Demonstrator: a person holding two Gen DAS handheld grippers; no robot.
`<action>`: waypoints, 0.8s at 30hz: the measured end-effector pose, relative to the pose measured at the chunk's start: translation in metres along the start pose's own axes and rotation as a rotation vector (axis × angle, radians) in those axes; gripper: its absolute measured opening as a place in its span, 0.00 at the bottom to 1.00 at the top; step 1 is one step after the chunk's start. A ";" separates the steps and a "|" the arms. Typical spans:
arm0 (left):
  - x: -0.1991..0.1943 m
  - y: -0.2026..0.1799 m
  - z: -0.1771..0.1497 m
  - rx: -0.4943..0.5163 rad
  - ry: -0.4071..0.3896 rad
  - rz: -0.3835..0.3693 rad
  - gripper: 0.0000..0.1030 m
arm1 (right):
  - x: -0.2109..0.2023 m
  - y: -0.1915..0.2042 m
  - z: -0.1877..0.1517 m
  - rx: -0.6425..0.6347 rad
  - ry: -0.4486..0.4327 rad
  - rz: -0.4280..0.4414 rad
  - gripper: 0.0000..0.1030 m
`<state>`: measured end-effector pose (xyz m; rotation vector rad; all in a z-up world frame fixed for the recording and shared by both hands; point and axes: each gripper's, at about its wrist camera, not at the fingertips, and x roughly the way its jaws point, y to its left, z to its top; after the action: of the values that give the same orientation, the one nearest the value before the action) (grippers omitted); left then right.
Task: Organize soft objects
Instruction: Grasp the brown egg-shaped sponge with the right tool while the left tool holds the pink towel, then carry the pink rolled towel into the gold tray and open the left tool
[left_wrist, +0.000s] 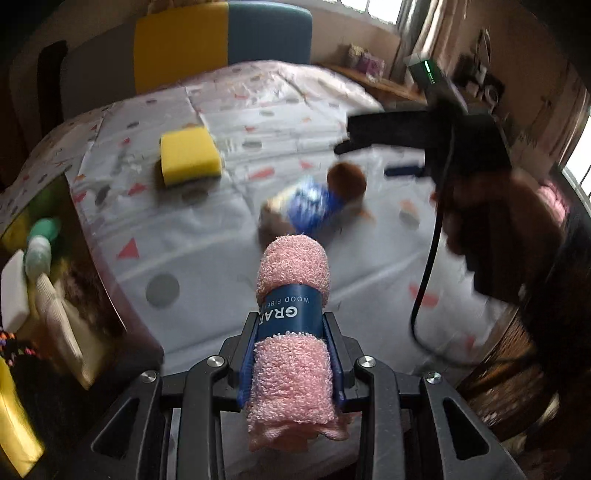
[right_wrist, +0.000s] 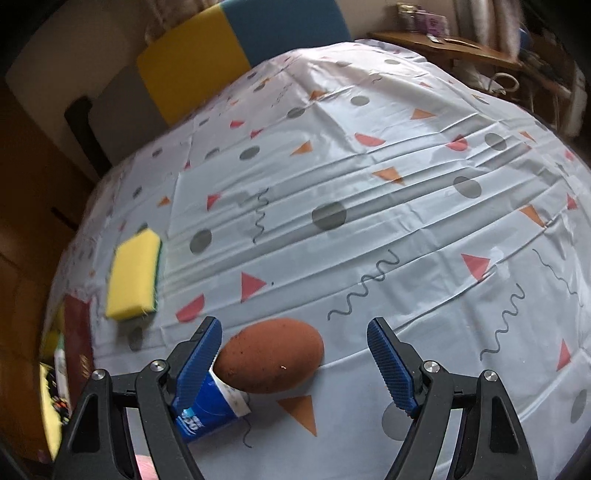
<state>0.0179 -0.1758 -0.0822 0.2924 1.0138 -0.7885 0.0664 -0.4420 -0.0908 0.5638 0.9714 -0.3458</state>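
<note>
One blue packet (right_wrist: 207, 410) sits half hidden behind right tongs (right_wrist: 295, 365).

Pink towel roll (left_wrist: 291, 362) is showing looped terry cloth under a smooth paper band (left_wrist: 291, 310); tablecloth (right_wrist: 369, 221) is appearing glossy, creased plastic; yellow sponge (right_wrist: 133, 275) is looking matt, porous foam.

Open cloth beyond the brown sponge; clutter close in.

Brown sponge (right_wrist: 271, 356) touches blue packet (right_wrist: 207, 410); yellow sponge (right_wrist: 133, 275) well apart, leftward. Tablecloth (right_wrist: 369, 206) beyond and right lies bare. Box (left_wrist: 48, 280) crowds the left edge.
</note>
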 end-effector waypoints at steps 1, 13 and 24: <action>0.005 0.000 -0.004 0.004 0.004 0.014 0.31 | 0.003 0.002 -0.001 -0.011 0.011 -0.006 0.79; 0.025 0.000 -0.015 0.044 -0.003 0.068 0.35 | 0.023 0.023 -0.009 -0.140 0.079 0.010 0.55; 0.024 0.000 -0.017 0.030 -0.034 0.065 0.33 | 0.027 0.034 -0.014 -0.205 0.102 0.009 0.49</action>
<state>0.0140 -0.1769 -0.1112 0.3347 0.9568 -0.7482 0.0888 -0.4070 -0.1102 0.4019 1.0878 -0.2076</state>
